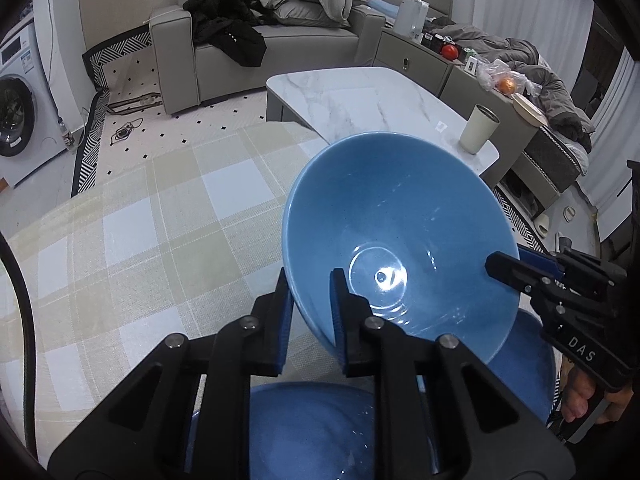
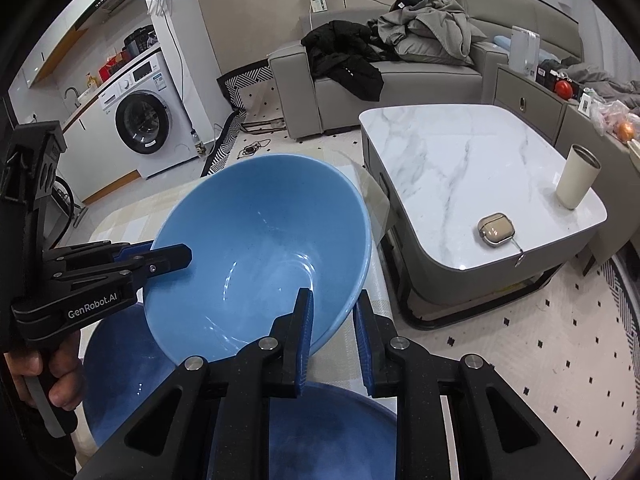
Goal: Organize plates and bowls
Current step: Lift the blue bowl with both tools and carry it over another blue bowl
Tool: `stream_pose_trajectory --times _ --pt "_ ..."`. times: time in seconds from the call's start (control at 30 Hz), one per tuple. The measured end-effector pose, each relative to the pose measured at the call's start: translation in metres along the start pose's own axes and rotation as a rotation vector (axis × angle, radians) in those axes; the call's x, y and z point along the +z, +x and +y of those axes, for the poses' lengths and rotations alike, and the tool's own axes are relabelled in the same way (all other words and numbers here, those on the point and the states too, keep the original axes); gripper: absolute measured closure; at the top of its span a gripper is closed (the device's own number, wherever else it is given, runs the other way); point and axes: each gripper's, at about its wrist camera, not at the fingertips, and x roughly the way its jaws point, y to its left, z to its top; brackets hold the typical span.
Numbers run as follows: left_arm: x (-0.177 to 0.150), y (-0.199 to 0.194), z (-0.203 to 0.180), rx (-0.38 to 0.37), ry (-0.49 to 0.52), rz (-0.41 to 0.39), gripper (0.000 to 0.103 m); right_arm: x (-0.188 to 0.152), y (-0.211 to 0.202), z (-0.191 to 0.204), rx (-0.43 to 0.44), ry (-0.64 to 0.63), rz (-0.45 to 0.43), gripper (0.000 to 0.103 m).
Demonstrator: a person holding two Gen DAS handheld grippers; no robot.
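Nearest, two dark blue dishes (image 1: 320, 432) lying low on the checked cloth (image 1: 140, 200), one under each gripper; whether plates or shallow bowls, hard to tell. Above them, one light blue bowl (image 1: 400, 232), tilted, clear of the cloth, carried by both tools: left gripper (image 1: 310, 300) clamped on the near rim, right gripper (image 2: 332, 332) pinching the opposite rim, one finger inside and one outside each. Step in hand, by the look of it: lifting the bowl to place or stack it. Next move calls for keeping both grips matched, levelling the bowl, lowering it squarely onto its mate. Farther off, one marble table (image 2: 460, 160) with one cup (image 2: 576, 180) and one small case (image 2: 496, 232); beyond, one sofa (image 2: 400, 80), one washer (image 2: 144, 116).
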Motion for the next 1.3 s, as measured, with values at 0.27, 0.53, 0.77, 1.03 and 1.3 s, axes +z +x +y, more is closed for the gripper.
stream_pose_trajectory --times 0.27,0.53,0.77,1.03,1.3 --pt "-0.001 -0.039 -0.013 0.009 0.016 -0.044 0.088 0.000 -0.030 0.010 -0.007 -0.013 -0.038 0.082" --pt "-0.009 -0.077 -0.017 0.006 0.012 -0.067 0.088 -0.004 -0.059 0.025 -0.002 -0.029 -0.072 0.081" --pt "-0.020 -0.111 -0.023 0.006 0.026 -0.093 0.088 -0.012 -0.080 0.037 0.004 -0.037 -0.095 0.081" --pt "-0.039 -0.143 -0.025 0.004 0.026 -0.120 0.088 -0.019 -0.100 0.050 0.010 -0.061 -0.119 0.080" --pt "-0.057 -0.163 -0.014 0.009 0.008 -0.132 0.088 -0.028 -0.112 0.070 0.025 -0.094 -0.133 0.080"
